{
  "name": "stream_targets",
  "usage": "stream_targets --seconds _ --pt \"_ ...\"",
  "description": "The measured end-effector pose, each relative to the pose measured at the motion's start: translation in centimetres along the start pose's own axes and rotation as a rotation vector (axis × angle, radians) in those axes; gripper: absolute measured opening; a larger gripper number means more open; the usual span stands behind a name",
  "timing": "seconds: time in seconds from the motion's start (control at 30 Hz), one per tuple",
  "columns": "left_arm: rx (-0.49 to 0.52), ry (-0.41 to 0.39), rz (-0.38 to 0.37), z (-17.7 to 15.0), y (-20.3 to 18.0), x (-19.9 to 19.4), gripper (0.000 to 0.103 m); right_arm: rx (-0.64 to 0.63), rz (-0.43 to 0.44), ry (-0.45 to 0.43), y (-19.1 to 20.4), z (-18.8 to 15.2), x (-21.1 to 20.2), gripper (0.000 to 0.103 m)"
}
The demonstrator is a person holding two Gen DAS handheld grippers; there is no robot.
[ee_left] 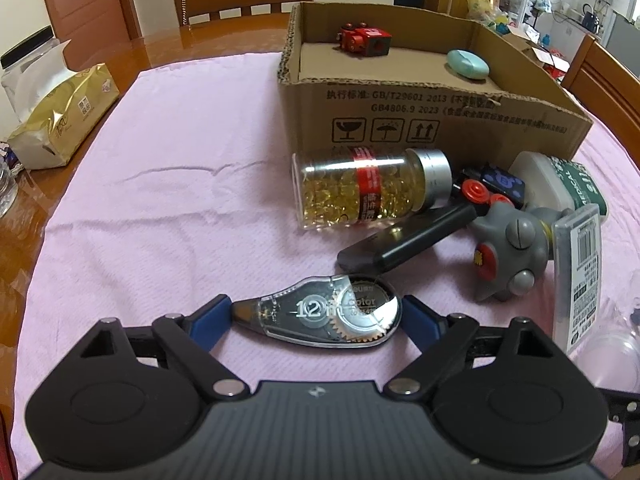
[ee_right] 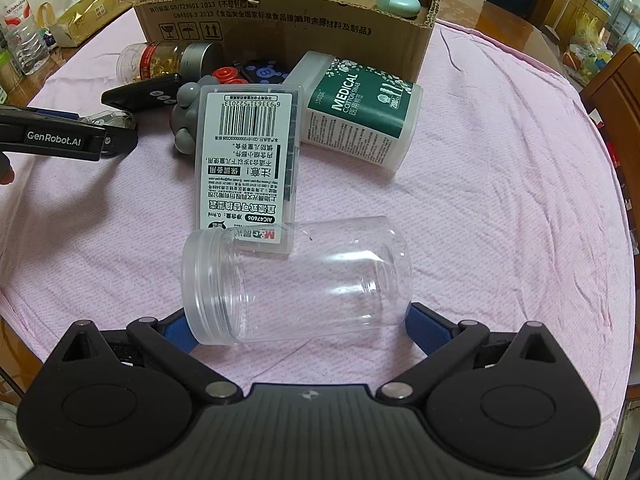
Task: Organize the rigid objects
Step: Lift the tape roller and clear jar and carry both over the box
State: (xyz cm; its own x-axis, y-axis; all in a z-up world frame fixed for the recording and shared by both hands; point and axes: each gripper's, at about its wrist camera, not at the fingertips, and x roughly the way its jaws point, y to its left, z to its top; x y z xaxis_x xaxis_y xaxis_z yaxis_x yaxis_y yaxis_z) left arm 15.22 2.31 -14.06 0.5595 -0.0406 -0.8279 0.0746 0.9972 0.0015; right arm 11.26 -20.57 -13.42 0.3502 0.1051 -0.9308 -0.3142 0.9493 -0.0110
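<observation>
A: How far along is the sorting judged to be?

B: Early. Only two things are seen inside the cardboard box point(ee_left: 420, 112): a red toy block point(ee_left: 365, 40) at the far left and a mint oval case point(ee_left: 468, 64) at the far right. The rest is left out on the pink cloth point(ee_left: 160, 184), just in front of the box: a capsule bottle point(ee_left: 372, 188), a black remote point(ee_left: 404, 240), a grey figure point(ee_left: 508, 248), a labelled flat case point(ee_right: 248, 160) and a cotton swab tub point(ee_right: 360, 112).

A: And the tools?

B: The left gripper point(ee_left: 316, 312) is spread wide, with a correction tape point(ee_left: 320, 310) lying between its blue pads; contact cannot be confirmed. The right gripper point(ee_right: 296, 320) is likewise held apart around a clear jar point(ee_right: 296, 280) lying on its side, nothing clamped.

A: What is shown in one view only?

B: The tape's face is shown by the left camera alone. The jar is barely caught there at the right edge, but is given fully by the right camera, where the flat case is seen to overlap it.
</observation>
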Motion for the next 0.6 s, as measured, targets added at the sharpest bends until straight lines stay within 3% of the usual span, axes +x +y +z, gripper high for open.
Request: stream_targets --seconds 0.4,0.6 --pt "0.023 0.026 -0.014 -1.2 1.1 -0.9 0.089 -0.001 0.008 0.078 0.0 1.4 0.5 0.103" --pt "0.019 0.023 -0.011 -1.3 1.3 -1.1 0.09 -0.023 0.006 0.053 0.5 2.3 0.3 0.103"
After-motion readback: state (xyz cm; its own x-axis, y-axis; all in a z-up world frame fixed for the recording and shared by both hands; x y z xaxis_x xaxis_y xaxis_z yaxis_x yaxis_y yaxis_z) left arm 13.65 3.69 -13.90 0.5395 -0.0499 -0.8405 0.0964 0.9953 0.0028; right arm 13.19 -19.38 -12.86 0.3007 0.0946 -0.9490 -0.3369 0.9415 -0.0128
